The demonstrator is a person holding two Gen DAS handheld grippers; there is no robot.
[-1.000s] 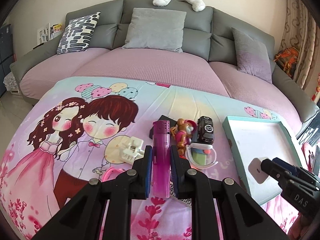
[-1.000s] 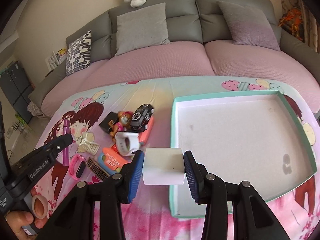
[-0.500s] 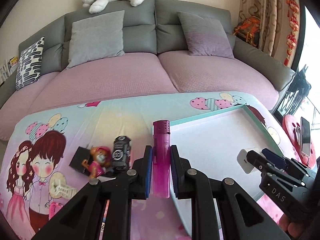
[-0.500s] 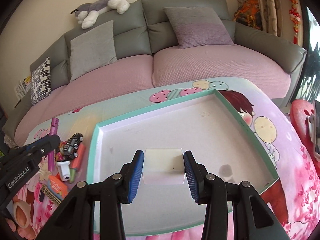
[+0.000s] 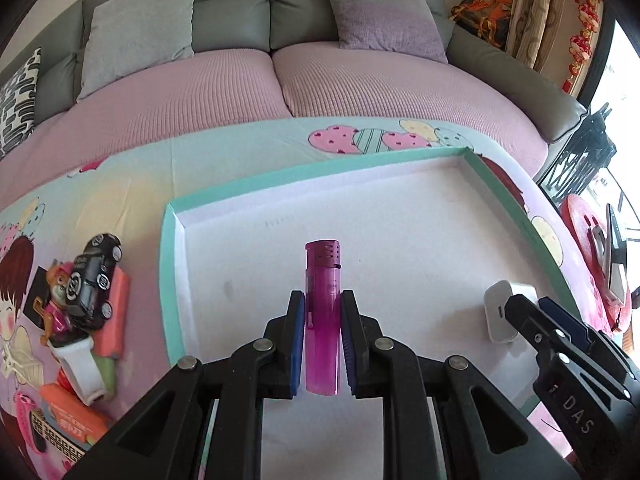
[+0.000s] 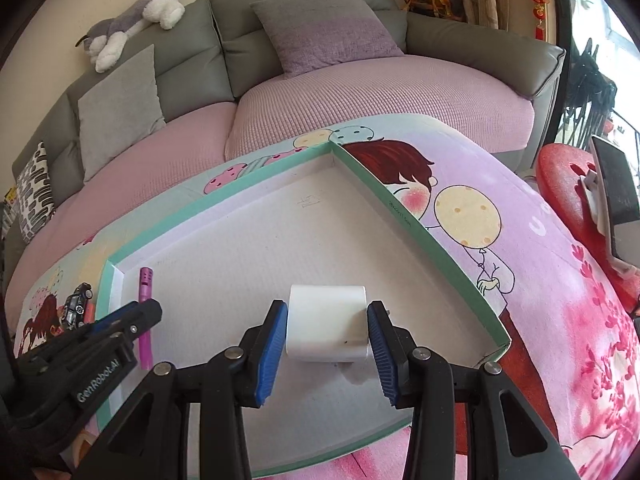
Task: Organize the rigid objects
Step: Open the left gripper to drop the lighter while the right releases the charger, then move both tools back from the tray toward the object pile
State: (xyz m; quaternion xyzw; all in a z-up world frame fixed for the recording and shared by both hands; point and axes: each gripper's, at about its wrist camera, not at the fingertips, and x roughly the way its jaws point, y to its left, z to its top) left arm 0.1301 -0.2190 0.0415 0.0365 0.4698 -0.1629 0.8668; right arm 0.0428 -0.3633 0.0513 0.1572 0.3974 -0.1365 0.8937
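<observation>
**Both grippers loaded and poised over the tray**

At the far left, outside the tray, a clutter of small items lies on the cartoon-print cloth [image 5: 224,168]: a black toy car [image 5: 94,276], a puppy figurine [image 5: 56,300], a white watch [image 5: 80,364] and an orange box [image 5: 74,420], packed so that they touch one another.

Next comes the shallow tray with the teal rim [image 5: 170,276], its white floor bare. The left gripper [image 5: 322,340] has its blue pads clamped narrowly on a magenta lighter [image 5: 322,312], gripped at mid-body with the cap pointing away, over the near-left part of the tray. To the right, the right gripper [image 6: 327,340] holds a white charger block [image 6: 326,326] between half-spread pads, over the near-right part of the tray floor.

Risks, as I judge them: the lighter is slim and smooth, so letting it go while tilted could send it sliding or rolling towards the left wall. The charger block seems to hang above the floor, judging by the shadow beneath it; dropped from there it could tip onto another face. The two grippers sit fairly close together, so a sideways swing by either might knock the other.

Room is generous: the whole far half of the tray is open, and the low rim is the only edge to clear on withdrawal. Beyond the right rim the cloth falls away towards a red stool [image 6: 568,184].
</observation>
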